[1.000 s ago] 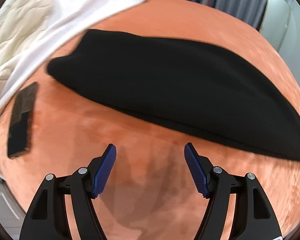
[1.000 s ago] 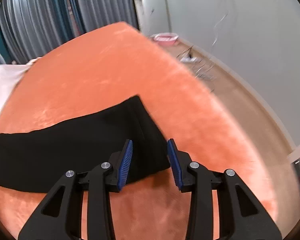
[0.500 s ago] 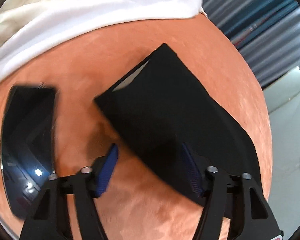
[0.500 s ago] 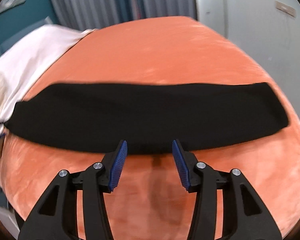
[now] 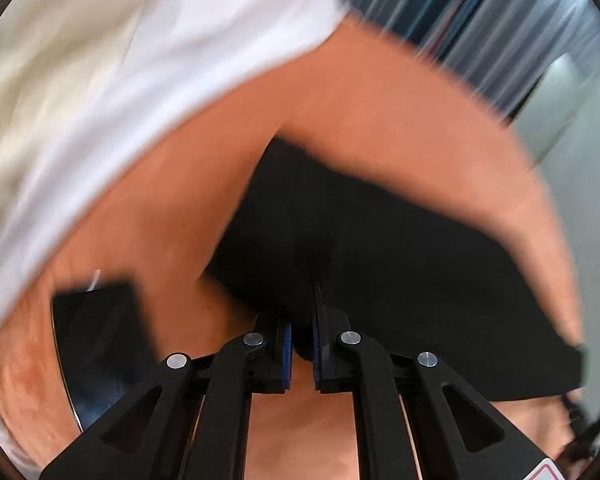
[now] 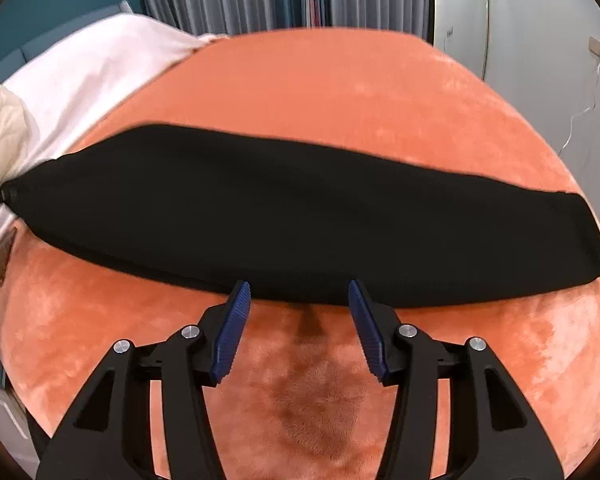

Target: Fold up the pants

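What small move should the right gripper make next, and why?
Probably ease forward and close on the near edge of the long black folded pants. The left gripper already pinches one end, while the right gripper hangs open just short of the fabric.

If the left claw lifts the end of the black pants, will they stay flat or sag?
The black pants will probably sag: they are soft cloth lying in a long strip, pinched only at one end by the left claw. Their lower layer may peel apart. They may drag on the fuzzy orange blanket rather than slide.
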### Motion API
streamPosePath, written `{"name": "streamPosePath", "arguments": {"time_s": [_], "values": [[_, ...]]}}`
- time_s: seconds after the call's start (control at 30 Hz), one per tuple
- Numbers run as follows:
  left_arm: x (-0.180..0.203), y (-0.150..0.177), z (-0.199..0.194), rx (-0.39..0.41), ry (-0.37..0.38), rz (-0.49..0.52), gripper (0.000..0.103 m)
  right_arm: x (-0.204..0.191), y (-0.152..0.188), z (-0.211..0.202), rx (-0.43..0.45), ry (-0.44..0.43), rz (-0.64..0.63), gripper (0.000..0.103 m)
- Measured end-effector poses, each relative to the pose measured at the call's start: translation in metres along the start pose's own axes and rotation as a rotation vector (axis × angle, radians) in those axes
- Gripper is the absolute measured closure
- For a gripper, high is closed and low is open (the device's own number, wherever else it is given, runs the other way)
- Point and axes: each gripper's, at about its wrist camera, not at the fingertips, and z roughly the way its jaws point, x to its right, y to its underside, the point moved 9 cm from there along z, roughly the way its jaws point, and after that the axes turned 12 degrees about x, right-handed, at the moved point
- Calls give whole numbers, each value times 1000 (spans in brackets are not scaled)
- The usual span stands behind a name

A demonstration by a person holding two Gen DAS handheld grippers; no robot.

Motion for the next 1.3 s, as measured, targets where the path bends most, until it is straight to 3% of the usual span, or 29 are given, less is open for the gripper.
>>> {"name": "streamPosePath", "arguments": {"time_s": [0.03,0.17,0.3,0.4,0.43,0.5,0.67,0.7,0.73,0.83,0.93,1.0,1.13,1.3], "values": [[-6,15,11,-36,-10,-19,93,-2,2,7,-17,-6,3,53],[-2,9,-2,51,-27,-51,88,-11,-19,21,-23,-56,-16,53],[9,-11,-41,167,-146,-46,84,-33,-66,41,5,-148,-45,46],[16,-28,-73,298,-350,44,84,-65,-96,70,-13,-262,-70,46],[20,-32,-82,340,-426,86,77,-78,-106,86,-32,-315,-63,46],[19,-32,-79,324,-471,109,61,-97,-117,113,-75,-395,-40,46],[4,-5,-61,226,-398,81,62,-128,-125,186,-172,-429,-54,48],[9,-5,-56,219,-383,84,62,-137,-119,184,-183,-454,-77,60],[10,-2,-52,214,-363,95,62,-147,-114,180,-185,-487,-117,62],[30,6,-37,215,-337,142,62,-177,-94,144,-153,-565,-310,62],[52,12,-20,214,-293,178,62,-182,-81,135,-184,-598,-367,62],[61,17,-8,196,-286,189,62,-178,-84,140,-198,-599,-348,61],[66,33,11,167,-266,176,61,-160,-118,162,-214,-624,-157,60],[64,38,14,229,-276,202,59,-162,-151,182,-243,-698,10,60]]}}
